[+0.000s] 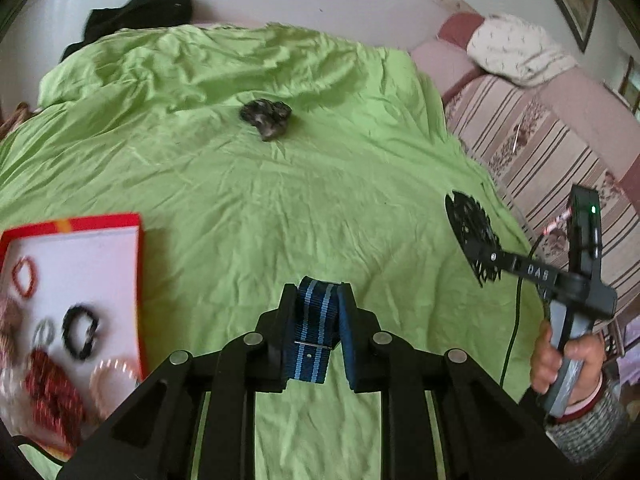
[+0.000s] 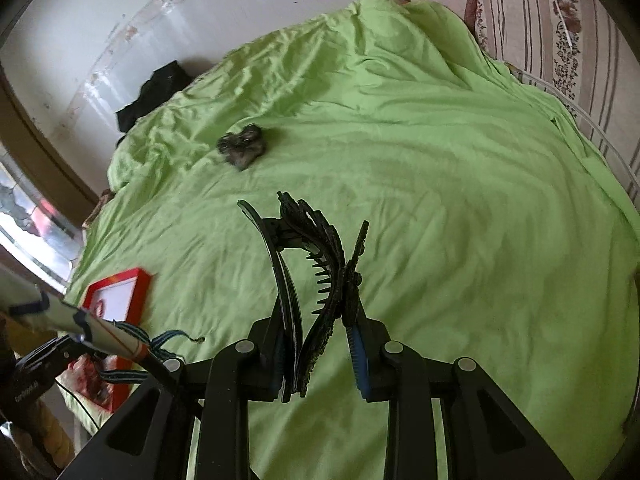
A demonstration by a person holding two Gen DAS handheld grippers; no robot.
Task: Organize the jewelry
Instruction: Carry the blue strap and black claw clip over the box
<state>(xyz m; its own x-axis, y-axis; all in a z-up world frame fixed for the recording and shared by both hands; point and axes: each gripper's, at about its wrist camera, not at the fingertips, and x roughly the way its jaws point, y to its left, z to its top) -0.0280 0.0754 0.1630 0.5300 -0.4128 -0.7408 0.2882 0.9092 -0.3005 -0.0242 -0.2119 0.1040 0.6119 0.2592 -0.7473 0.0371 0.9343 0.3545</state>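
Observation:
My left gripper (image 1: 318, 300) is shut on a navy strap with light blue stripes (image 1: 314, 336), held above the green bedsheet (image 1: 280, 208). To its left lies a red box with a white inside (image 1: 138, 280), holding several bracelets, among them a black one (image 1: 80, 332) and a red beaded one (image 1: 24, 276). My right gripper (image 2: 320, 332) is shut on a black toothed hair clip (image 2: 320, 272). That clip (image 1: 472, 236) also shows at the right of the left wrist view. A dark crumpled hair piece (image 1: 266, 118) lies farther up the sheet. The red box (image 2: 120, 280) sits at the lower left of the right wrist view.
A striped sofa (image 1: 540, 140) with a white cushion (image 1: 516, 48) borders the bed on the right. Black clothing (image 1: 140, 16) lies at the far edge against the white wall. A dark cable (image 1: 514, 320) hangs from the right handle, held by a hand (image 1: 560, 364).

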